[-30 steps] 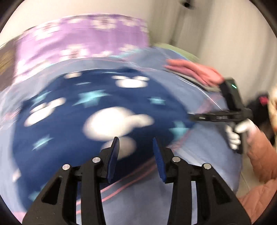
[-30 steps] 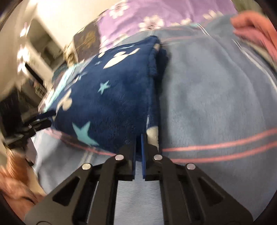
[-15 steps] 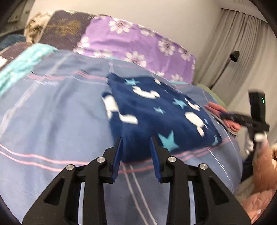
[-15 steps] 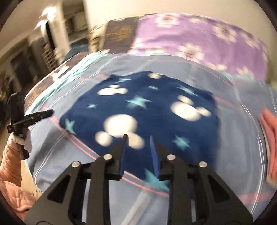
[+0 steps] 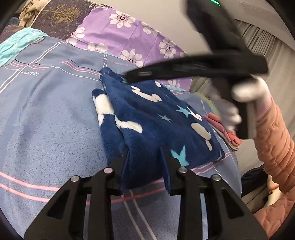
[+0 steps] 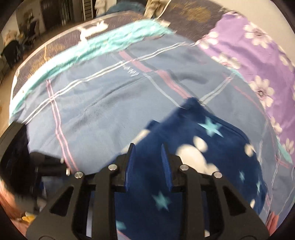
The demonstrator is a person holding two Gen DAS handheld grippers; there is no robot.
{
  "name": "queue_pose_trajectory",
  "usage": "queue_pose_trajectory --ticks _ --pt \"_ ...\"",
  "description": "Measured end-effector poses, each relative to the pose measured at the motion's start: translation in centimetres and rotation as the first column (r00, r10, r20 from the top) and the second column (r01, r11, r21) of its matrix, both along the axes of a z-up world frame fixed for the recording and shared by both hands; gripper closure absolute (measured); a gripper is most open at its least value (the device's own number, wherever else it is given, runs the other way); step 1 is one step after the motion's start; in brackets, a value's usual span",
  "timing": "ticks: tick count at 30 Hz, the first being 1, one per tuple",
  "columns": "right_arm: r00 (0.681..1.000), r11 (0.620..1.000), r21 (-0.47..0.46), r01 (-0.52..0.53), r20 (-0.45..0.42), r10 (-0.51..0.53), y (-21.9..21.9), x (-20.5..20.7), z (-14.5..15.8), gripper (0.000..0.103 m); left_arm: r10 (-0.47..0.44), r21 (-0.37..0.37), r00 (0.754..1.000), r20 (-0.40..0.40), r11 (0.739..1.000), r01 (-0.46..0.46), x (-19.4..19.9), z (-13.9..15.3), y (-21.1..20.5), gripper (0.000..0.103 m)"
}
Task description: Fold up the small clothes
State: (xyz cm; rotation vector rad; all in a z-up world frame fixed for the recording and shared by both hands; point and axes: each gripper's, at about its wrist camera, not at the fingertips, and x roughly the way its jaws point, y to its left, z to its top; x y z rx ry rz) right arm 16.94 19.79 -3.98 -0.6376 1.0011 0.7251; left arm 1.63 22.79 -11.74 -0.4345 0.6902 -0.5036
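Left wrist view, left to right:

- A teal fleece cloth [image 5: 16,44] lies at the far left edge of the bed. Beside it is a dark brown cloth with a gold tree print [image 5: 60,13].
- A blue plaid fleece blanket with pink and white lines [image 5: 46,110] covers the bed surface.
- A purple bedcover with white flowers [image 5: 129,27] runs along the far side.
- The navy fleece garment with light blue stars and white mouse-head shapes [image 5: 156,120] lies folded on the blanket at centre, layers stacked.
- The left gripper [image 5: 145,150] sits at the garment's near edge. Its jaws have just been closing and stand part-way apart. Navy cloth fills the gap between them, and no pinching of the fabric is visible, so it is recorded as released.
- The right gripper [image 5: 132,74] crosses above the garment's far end, blurred. A white-gloved hand [image 5: 245,96] with a quilted pink sleeve [image 5: 272,140] carries it.
- A small stack of folded pink clothes [image 5: 221,125] lies just beyond the garment's right edge.

Right wrist view:

- The left gripper's black body shows at the lower left, blurred.
- The right gripper points steeply down over the garment. Its jaws have just been opening and are part-way apart. The garment shows through the gap from beneath, with nothing clamped, so it is recorded as released.
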Motion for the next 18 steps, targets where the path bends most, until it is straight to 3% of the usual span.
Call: queue_pose_trajectory --ticks 4,7,9,10,12,13,14,15,18 --pt "1.000 0.988 -0.153 0.025 -0.015 -0.028 4.2 2.1 -3.7 0.070 -0.025 0.023 0.999 -0.035 0.999 0.026 0.6 -0.3 -0.5 0.062" --pt "0.995 0.974 -0.217 0.062 -0.058 -0.076 5.4 3.3 -5.7 0.064 -0.033 0.015 0.998 -0.046 0.999 0.034 0.9 -0.6 -0.6 0.061" --pt "0.993 0.963 -0.255 0.083 -0.055 -0.100 5.6 3.6 -6.7 0.062 -0.035 -0.009 0.999 -0.039 0.999 0.035 0.9 -0.7 -0.3 0.074" --pt "0.993 0.962 -0.261 0.084 -0.053 -0.101 5.6 3.7 -7.0 0.061 -0.041 -0.023 0.999 -0.027 0.999 0.040 0.7 -0.7 -0.2 0.090" --pt "0.994 0.955 -0.282 0.090 -0.036 -0.104 5.8 3.7 -7.7 0.061 -0.031 -0.010 1.000 0.005 0.999 0.031 0.1 -0.3 -0.2 0.092" --pt "0.995 0.948 -0.303 0.095 -0.007 -0.102 6.0 3.7 -8.1 0.072 -0.025 0.000 1.000 0.016 1.000 0.025 -0.3 -0.2 -0.2 0.092" --pt "0.994 0.943 -0.315 0.109 0.035 -0.103 6.0 3.7 -8.2 0.090 -0.018 0.011 0.999 0.026 1.000 0.018 -0.8 0.0 -0.3 0.093" --pt "0.994 0.950 -0.293 0.113 0.036 -0.107 6.1 3.6 -8.1 0.096 -0.015 0.011 0.999 0.031 1.000 0.015 -1.2 0.0 -0.3 0.093" --pt "0.991 0.980 -0.149 0.130 0.038 -0.126 5.2 3.4 -6.3 0.100 -0.015 0.028 1.000 0.013 1.000 0.015 -2.7 -0.7 -0.3 0.094"
